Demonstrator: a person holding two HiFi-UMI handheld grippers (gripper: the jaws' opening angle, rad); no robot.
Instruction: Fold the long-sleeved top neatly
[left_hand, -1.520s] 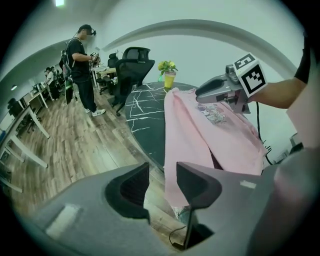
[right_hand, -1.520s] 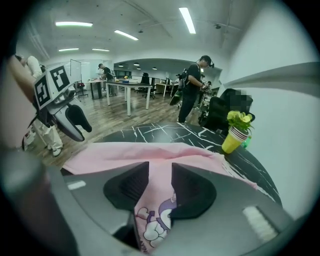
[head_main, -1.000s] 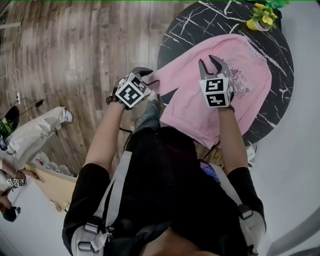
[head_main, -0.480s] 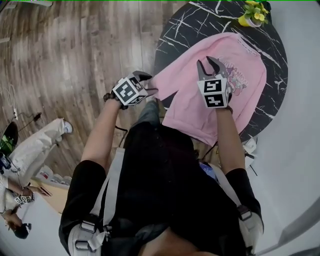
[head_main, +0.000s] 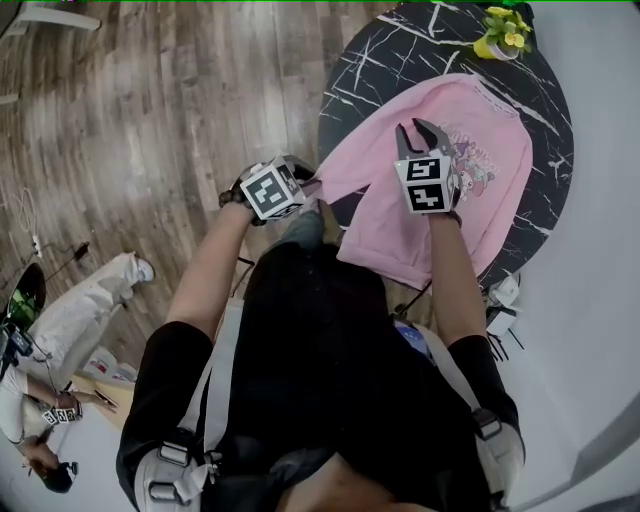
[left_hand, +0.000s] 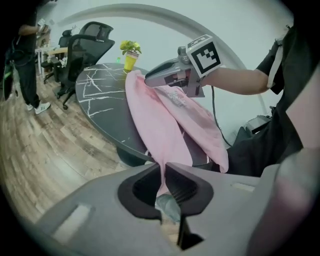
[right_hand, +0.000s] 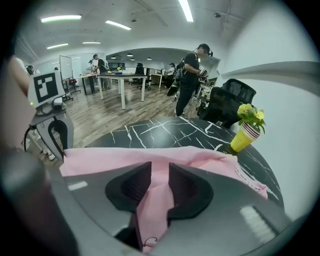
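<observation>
A pink long-sleeved top (head_main: 480, 180) lies spread on the round black marble table (head_main: 400, 50). My left gripper (head_main: 305, 175) is at the table's near left edge. Its jaws have just been closing and now pinch the end of the left sleeve (left_hand: 155, 125), which stretches up from the left gripper (left_hand: 164, 172) toward the table. My right gripper (head_main: 417, 130) is over the top's chest. Its jaws have also been closing, and a raised fold of pink cloth fills the gap of the right gripper (right_hand: 160, 175) from pad to pad.
A yellow pot with a plant (head_main: 500, 40) stands at the table's far edge. A black office chair (right_hand: 232, 97) sits behind the table. Several people (right_hand: 190, 75) stand in the office beyond. Another person (head_main: 60, 320) sits low on the wooden floor at left.
The left gripper has rolled and closed on the sleeve end at the table's edge. The right gripper has stayed over the chest of the top.
</observation>
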